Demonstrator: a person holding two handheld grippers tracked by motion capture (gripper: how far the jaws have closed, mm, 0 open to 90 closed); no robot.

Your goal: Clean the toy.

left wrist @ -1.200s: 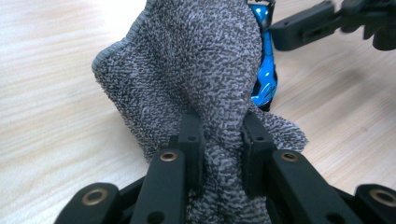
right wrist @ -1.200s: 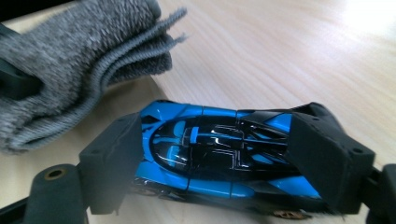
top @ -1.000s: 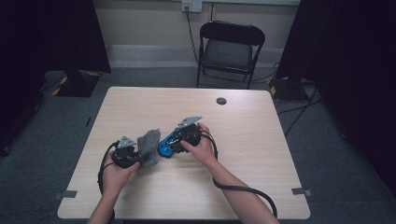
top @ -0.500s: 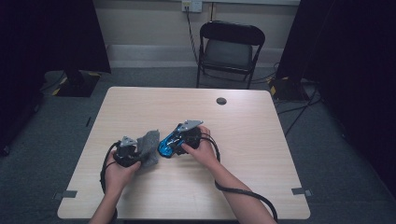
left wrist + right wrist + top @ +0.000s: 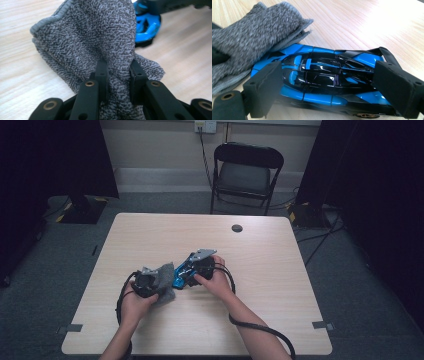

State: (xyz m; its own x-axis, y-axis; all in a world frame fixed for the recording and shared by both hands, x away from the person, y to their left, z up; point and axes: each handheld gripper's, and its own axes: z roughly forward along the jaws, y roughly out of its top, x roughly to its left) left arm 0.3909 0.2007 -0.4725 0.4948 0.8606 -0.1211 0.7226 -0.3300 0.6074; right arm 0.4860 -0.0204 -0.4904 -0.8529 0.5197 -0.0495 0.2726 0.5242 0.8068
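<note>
A nubbly grey knit cloth [image 5: 95,42] is pinched in the left gripper [image 5: 117,72], jaws narrow on a bunched fold. The right gripper [image 5: 332,85] spans a glossy blue-and-black toy car [image 5: 324,80] lengthwise — padded jaws wide, pressing both ends. Both meet mid-bench [image 5: 280,250] on pale woodgrain; the right gripper view alone shows the cloth lying on the car's end.

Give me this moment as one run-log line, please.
left gripper: shut on grey cloth | right gripper: shut on blue toy car | cloth touches car

Blue-and-black toy car [image 5: 324,80] clamped lengthwise between black tongs [image 5: 334,90], grey cloth [image 5: 254,37] draped over its end, wooden table [image 5: 362,22]
</note>
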